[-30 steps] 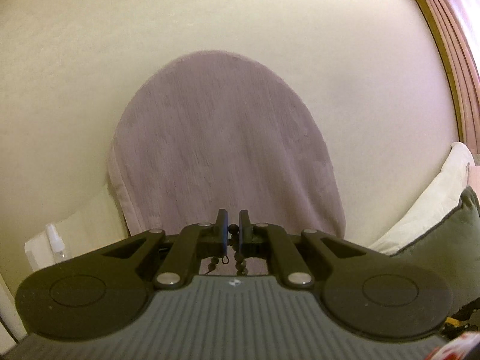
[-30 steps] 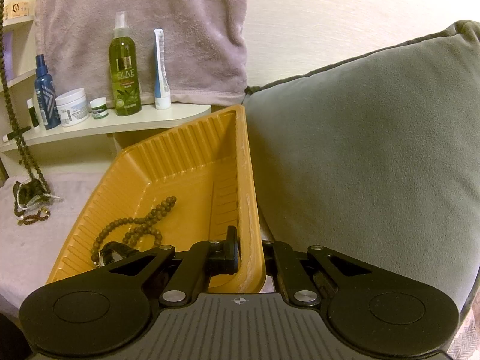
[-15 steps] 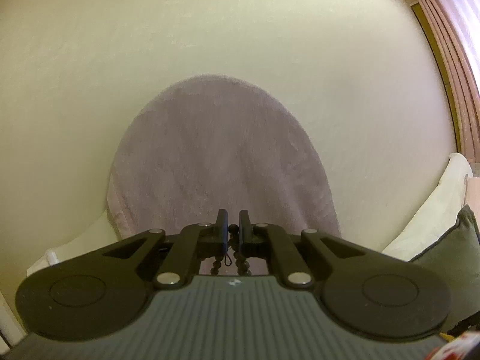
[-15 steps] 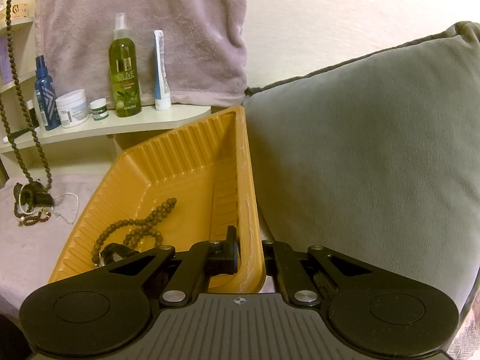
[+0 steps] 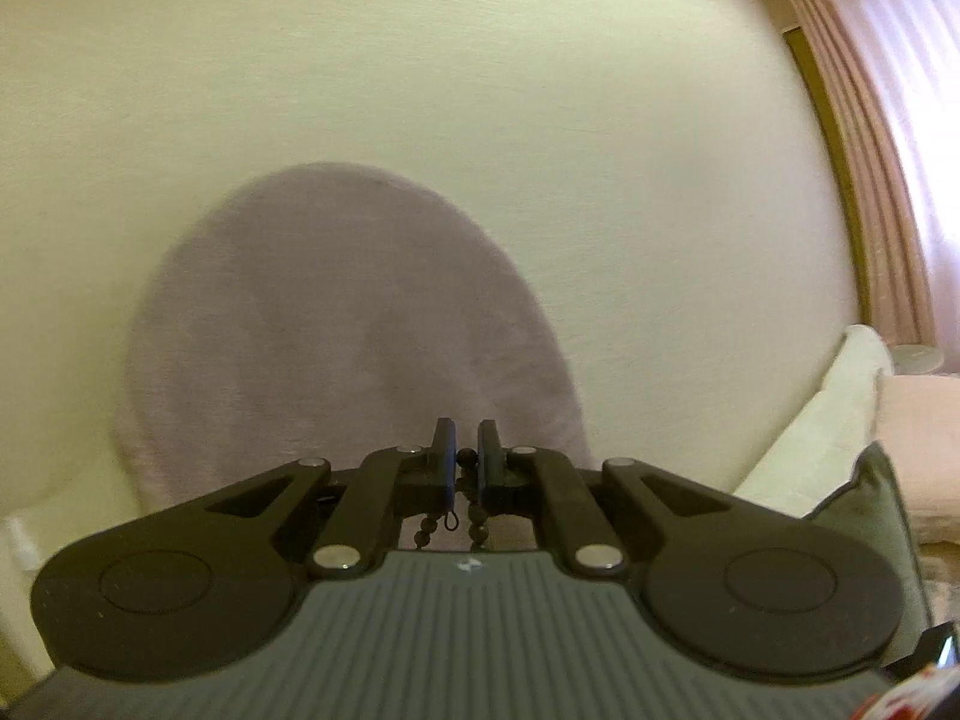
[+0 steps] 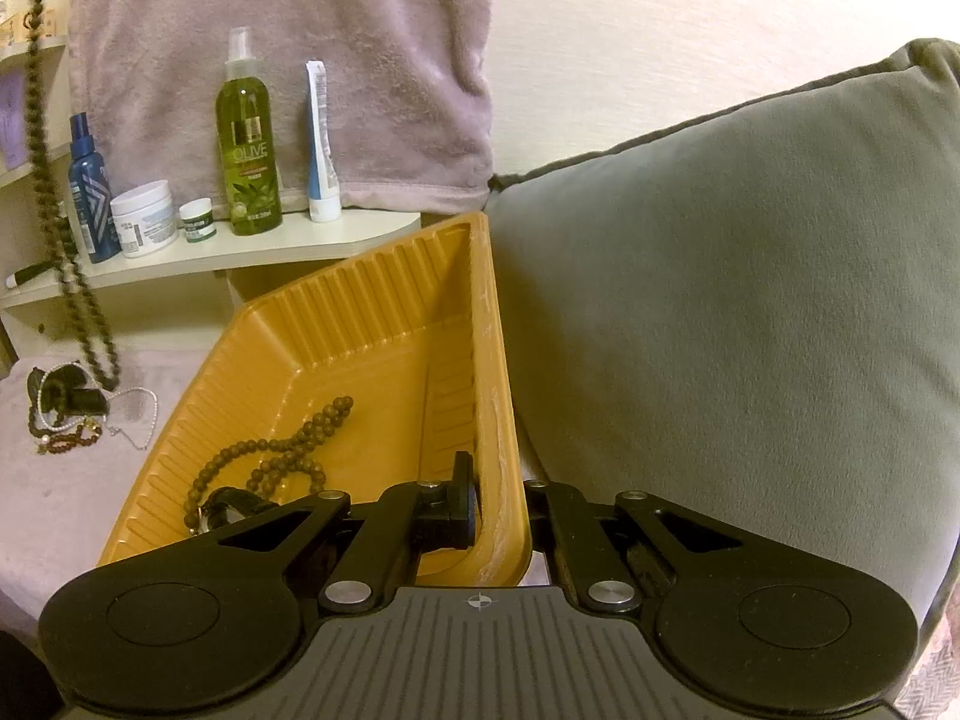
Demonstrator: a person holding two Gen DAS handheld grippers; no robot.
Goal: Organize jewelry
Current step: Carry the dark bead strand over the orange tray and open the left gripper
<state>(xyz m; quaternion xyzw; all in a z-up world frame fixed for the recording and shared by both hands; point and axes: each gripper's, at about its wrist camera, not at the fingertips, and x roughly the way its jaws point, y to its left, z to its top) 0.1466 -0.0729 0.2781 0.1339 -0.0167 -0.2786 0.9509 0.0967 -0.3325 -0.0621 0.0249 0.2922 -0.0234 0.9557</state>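
Left wrist view: the left gripper (image 5: 467,459) is raised toward the wall, its jaws nearly together and clamped on a string of dark beads (image 5: 467,455); one bead shows between the fingertips and two runs of the strand drop below them out of sight. Behind it hangs a mauve towel (image 5: 336,330); pale and green cushions (image 5: 864,480) lie at the right edge. The tray does not show in this view. Right wrist view: the right gripper (image 6: 493,501) is clamped on the near right rim of an orange tray (image 6: 372,324), one finger inside the wall and the other outside, hidden against the grey cushion (image 6: 720,300). The tray is tilted, with a shorter bead strand (image 6: 270,462) and a dark item already in its near left corner. Left of the tray, the held strand (image 6: 45,150) hangs as a long, near-vertical loop, its lower end just above a small heap of jewelry (image 6: 72,408) on the mauve cloth. Bottles and jars (image 6: 249,138) stand on a shelf beyond the tray. Judgement: the strand's long axis is vertical and it lies left of the tray, well apart from its floor, so the coming move turns on carrying the left gripper rightward over the tray's open side before lowering; the right gripper only steadies the tray.
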